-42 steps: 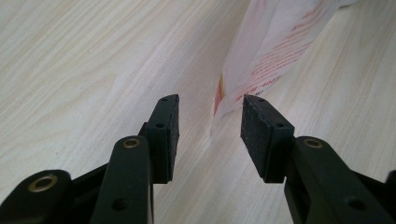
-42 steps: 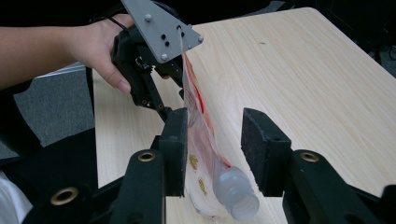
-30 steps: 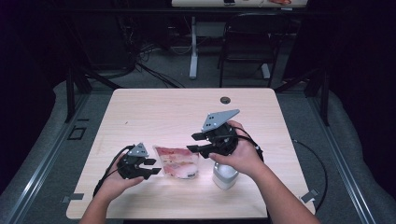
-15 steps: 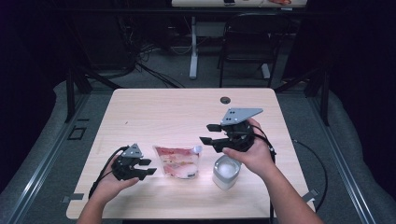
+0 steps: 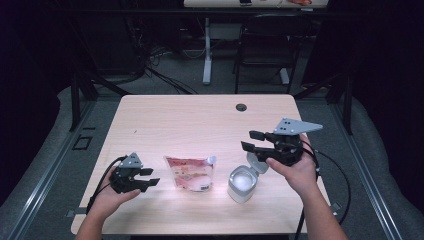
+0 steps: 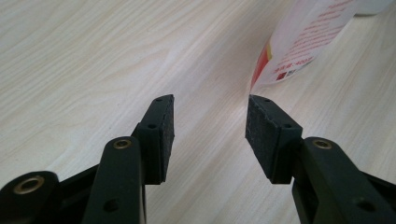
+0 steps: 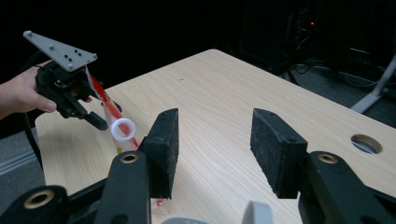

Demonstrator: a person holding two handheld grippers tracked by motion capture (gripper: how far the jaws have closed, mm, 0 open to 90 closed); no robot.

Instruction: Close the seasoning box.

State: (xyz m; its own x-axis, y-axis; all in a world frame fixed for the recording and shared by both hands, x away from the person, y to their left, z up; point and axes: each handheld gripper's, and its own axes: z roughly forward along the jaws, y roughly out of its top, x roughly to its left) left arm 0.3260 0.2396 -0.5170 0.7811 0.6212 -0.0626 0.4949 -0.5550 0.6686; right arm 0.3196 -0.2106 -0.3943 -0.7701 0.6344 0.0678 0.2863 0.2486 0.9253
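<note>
We are holding our left gripper (image 5: 148,178) low over the near left part of the wooden table (image 5: 190,120), its jaws pointing toward the pouch. In the left gripper view (image 6: 209,133) the two black pads are standing apart with bare wood between them; they have just been opening, and nothing is lying in the gap. The corner of the pouch (image 6: 299,46) is showing just beyond the tip of one pad, near it but not touching.

Just to the right of that gripper, the red and white spouted pouch (image 5: 189,173) is sitting near the table's front edge, with its white spout (image 5: 211,160) at its upper right corner. In the right gripper view the pouch (image 7: 105,105) is appearing edge-on, its ring-shaped spout (image 7: 123,129) facing the camera, and the left gripper (image 7: 91,119) is waiting behind it in a hand (image 7: 21,93).

Beside the pouch on the right, a small white container (image 5: 242,184) is standing with its hinged lid (image 5: 258,162) thrown back.

Farther back and to the right, we are carrying our right gripper (image 5: 251,141) above the table, well clear of the container. Its jaws (image 7: 212,149) are gaping wide and released, gripping nothing.

Near the far edge, a round cable hole (image 5: 241,107) is sitting in the tabletop.
</note>
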